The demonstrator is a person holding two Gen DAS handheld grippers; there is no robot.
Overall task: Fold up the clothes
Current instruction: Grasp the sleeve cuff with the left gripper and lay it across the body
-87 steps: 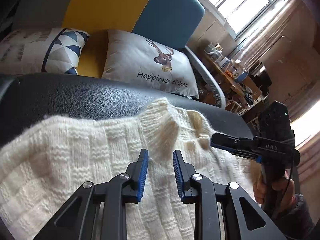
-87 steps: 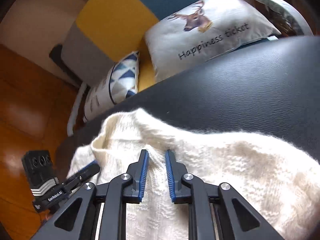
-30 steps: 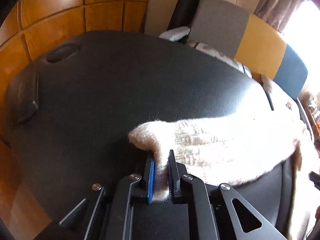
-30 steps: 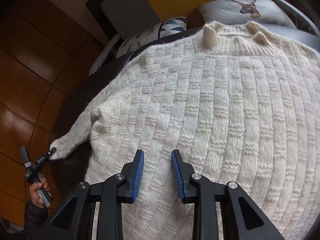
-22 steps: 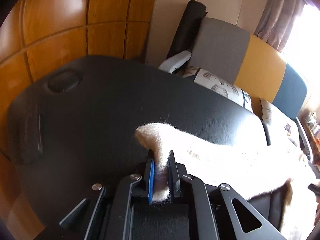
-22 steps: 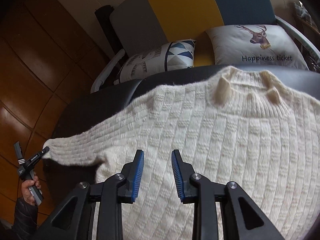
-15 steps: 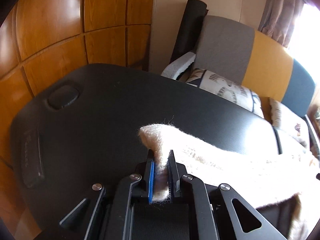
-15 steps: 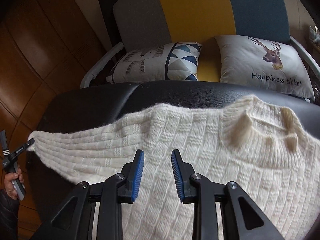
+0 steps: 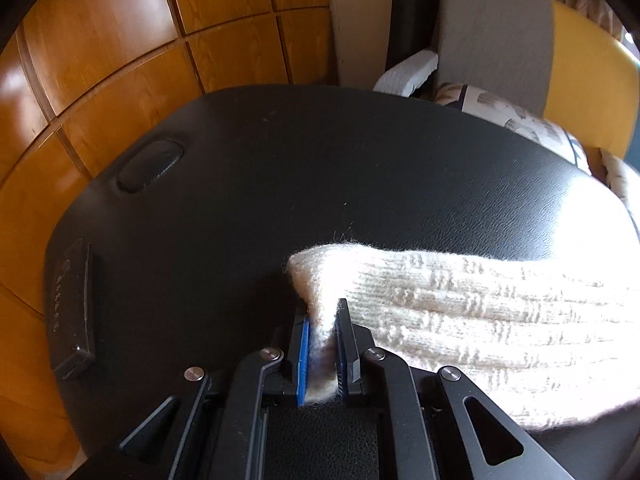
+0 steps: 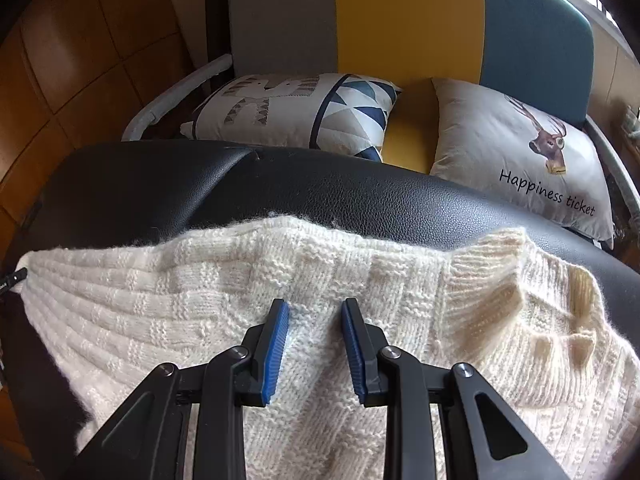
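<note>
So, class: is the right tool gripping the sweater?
No, the right tool is open above the sweater, holding nothing.

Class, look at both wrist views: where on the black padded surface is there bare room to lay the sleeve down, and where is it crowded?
Bare room: the black padded surface between the sleeve cuff and the oval recess, and the strip between the sweater and the cushions. Crowded: under the open right hand-held gripper, all knit.
</note>
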